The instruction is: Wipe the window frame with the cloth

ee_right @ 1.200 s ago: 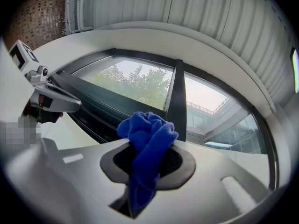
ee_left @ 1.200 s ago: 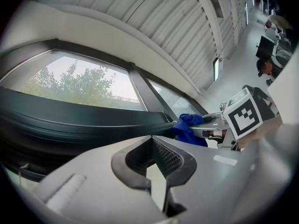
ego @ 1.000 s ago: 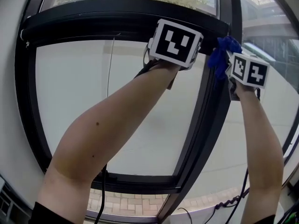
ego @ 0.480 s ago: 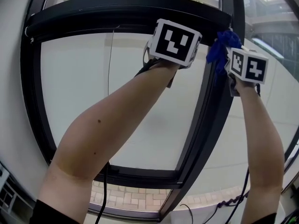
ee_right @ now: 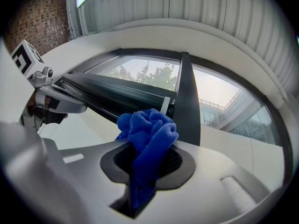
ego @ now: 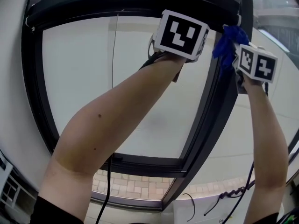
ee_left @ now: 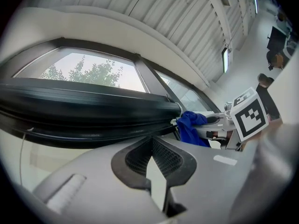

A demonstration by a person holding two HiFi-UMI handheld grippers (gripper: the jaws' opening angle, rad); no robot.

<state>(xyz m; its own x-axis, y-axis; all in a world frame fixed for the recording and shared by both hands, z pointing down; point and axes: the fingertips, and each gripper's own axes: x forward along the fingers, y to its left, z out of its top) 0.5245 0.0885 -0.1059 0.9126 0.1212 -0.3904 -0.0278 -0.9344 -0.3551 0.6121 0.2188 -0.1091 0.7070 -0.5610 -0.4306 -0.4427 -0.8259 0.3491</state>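
The black window frame [ego: 117,6] has a thick top bar and a slanted upright post [ego: 210,120]. A bunched blue cloth [ego: 227,43] presses against the corner where bar and post meet. My right gripper [ego: 236,52] is shut on it, and the cloth [ee_right: 149,134] fills its jaws in the right gripper view. My left gripper [ego: 181,34] is raised just left of it, under the top bar [ee_left: 93,106]. Its jaws are shut with nothing between them [ee_left: 152,160]. From the left gripper view, the cloth [ee_left: 190,127] and the right gripper [ee_left: 210,122] lie to the right.
Both of the person's forearms reach up in front of the pane [ego: 84,78]. A thin cord [ego: 113,50] hangs down the glass. Black cables [ego: 224,197] trail near the sill at the bottom right. A white wall [ego: 11,101] borders the frame on the left.
The head view has shifted a little, so the frame sits higher in the picture. Both grippers have edged up and right with it. The cloth stays at the top corner.
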